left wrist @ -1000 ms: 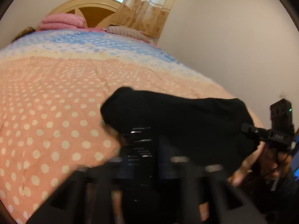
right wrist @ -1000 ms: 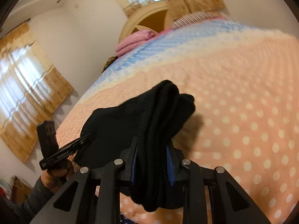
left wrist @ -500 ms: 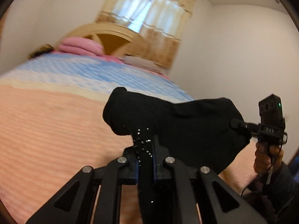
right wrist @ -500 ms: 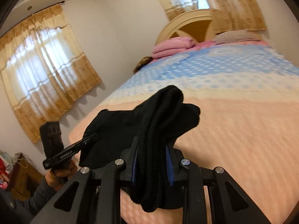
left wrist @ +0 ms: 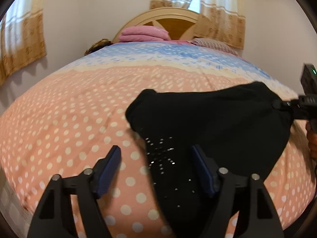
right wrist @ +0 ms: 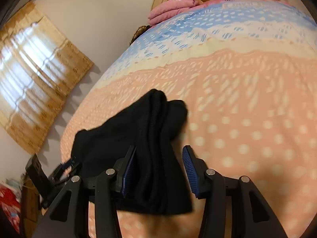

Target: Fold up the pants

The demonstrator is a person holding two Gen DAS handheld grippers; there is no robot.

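Both my left claw (left wrist: 156, 158) and my right claw (right wrist: 159, 158) are spread wide, with the black pants (left wrist: 214, 123) lying between their fingers on the dotted bed (left wrist: 65, 119).

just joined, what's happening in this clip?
A person with a handheld gripper in each hand is folding black pants on a bed with a pink polka-dot bedspread. Both the left gripper and the right gripper are open, with bunched fabric lying loose between their fingers, so neither is gripping the pants. The pants sit in a folded bundle near the foot of the bed. Pink folded bedding is stacked by the headboard.
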